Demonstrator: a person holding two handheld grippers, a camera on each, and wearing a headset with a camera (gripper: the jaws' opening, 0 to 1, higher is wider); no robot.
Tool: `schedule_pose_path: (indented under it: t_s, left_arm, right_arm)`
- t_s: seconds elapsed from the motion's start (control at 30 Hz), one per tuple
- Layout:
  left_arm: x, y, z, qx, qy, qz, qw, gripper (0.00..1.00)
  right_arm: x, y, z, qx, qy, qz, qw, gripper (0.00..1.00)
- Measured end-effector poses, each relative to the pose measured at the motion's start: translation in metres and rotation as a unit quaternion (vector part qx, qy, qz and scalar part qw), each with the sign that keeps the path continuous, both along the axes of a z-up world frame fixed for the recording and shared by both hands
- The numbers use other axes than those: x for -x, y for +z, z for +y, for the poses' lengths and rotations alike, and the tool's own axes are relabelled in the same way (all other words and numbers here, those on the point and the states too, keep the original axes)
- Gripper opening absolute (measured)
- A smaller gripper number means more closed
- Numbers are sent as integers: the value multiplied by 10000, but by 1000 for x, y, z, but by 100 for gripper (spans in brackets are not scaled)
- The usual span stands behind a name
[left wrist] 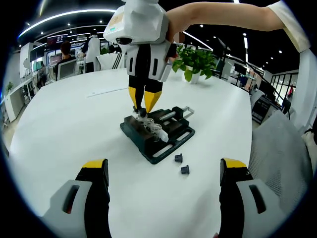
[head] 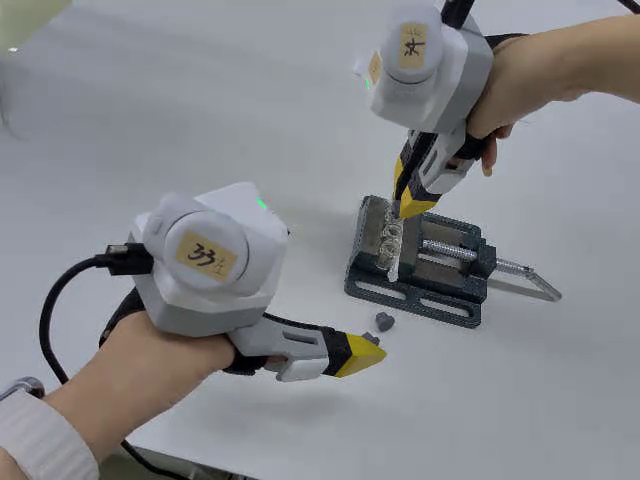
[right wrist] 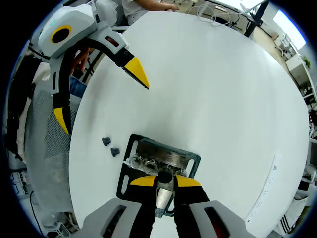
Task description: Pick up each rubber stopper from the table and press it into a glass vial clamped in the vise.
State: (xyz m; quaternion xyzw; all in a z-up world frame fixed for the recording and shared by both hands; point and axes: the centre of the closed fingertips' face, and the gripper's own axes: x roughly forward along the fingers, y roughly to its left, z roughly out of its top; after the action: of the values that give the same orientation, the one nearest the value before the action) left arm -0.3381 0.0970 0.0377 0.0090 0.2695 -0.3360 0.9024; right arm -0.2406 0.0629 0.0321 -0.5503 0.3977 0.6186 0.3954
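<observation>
Left gripper view first: the left gripper point(left wrist: 164, 163) has its fingers spread wide with nothing between them, low over the table point(head: 250, 120). Just ahead of it lie one rubber stopper point(left wrist: 178, 157) and a second stopper point(left wrist: 184, 169), close together and just beside the vise point(head: 420, 285). A row of glass vials point(head: 388, 238) is clamped in the vise. Above them the right gripper point(head: 414, 208) points straight down, tips at the end vial. In the right gripper view its fingers stand only a narrow gap apart over that vial's mouth. Something dark and round sits between them, but I cannot tell whether it is a stopper or the vial's own opening.

My reading is that a stopper is being seated at the vise while two wait to be collected. The next pick calls for the left fingers to drop around one stopper without nudging its neighbour, then close squarely on it.

The table is plain white and round. Beyond it is an open office with ceiling light strips, a potted plant point(left wrist: 195, 59), desks with seated people and a mesh chair point(left wrist: 282, 148).
</observation>
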Motion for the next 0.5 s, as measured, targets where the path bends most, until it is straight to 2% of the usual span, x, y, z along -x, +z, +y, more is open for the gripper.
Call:
schedule_pose_path:
  t_s: [0.2,0.4,0.5]
  left_arm:
    - [-1,1,-1,-5,-23,-7,10000,92]
    - [-2,2,0,-18,-12,-25,10000,92]
    - [-3,2,3,-16,0,-29,10000,92]
  right_arm:
    - [-2,5,-1,-103,-20,-5,9999,12]
    - [-2,19,0,-425,-294,218,9984,6]
    - [-3,19,-1,-605,-284,276,9974,5]
